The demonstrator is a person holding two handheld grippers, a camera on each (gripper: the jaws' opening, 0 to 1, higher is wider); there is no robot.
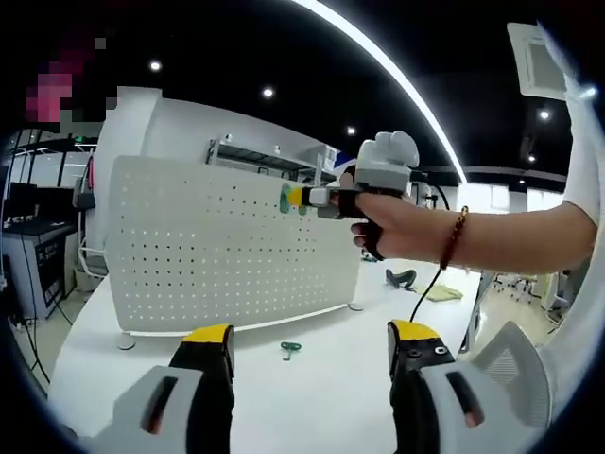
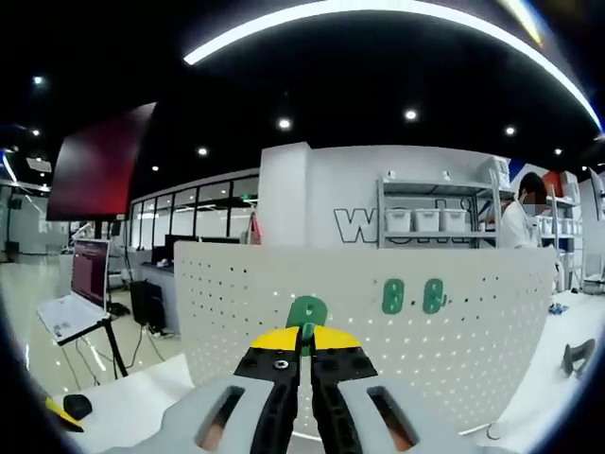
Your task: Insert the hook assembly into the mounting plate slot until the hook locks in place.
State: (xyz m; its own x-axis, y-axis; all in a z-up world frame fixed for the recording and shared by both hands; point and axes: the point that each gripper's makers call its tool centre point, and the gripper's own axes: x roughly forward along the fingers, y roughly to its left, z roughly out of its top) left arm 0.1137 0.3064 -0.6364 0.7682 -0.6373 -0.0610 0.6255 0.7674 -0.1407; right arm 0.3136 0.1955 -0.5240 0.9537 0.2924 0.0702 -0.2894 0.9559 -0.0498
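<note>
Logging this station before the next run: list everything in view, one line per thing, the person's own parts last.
pegboard: one, white, perforated, standing upright on the table.
hooks on the pegboard: two, green, side by side on its face, right gripper view.
held hook: one, green, between the right gripper's tips, at the pegboard.
loose hook: one, green, lying on the table before the pegboard.
table: one, white.
shelving: one, grey, holding white bins, behind the pegboard.
left gripper: yellow-tipped, open, over the table.
right gripper: yellow-tipped, shut on the held hook.
person's hand: holds the right gripper; beaded bracelet on the wrist.
</note>
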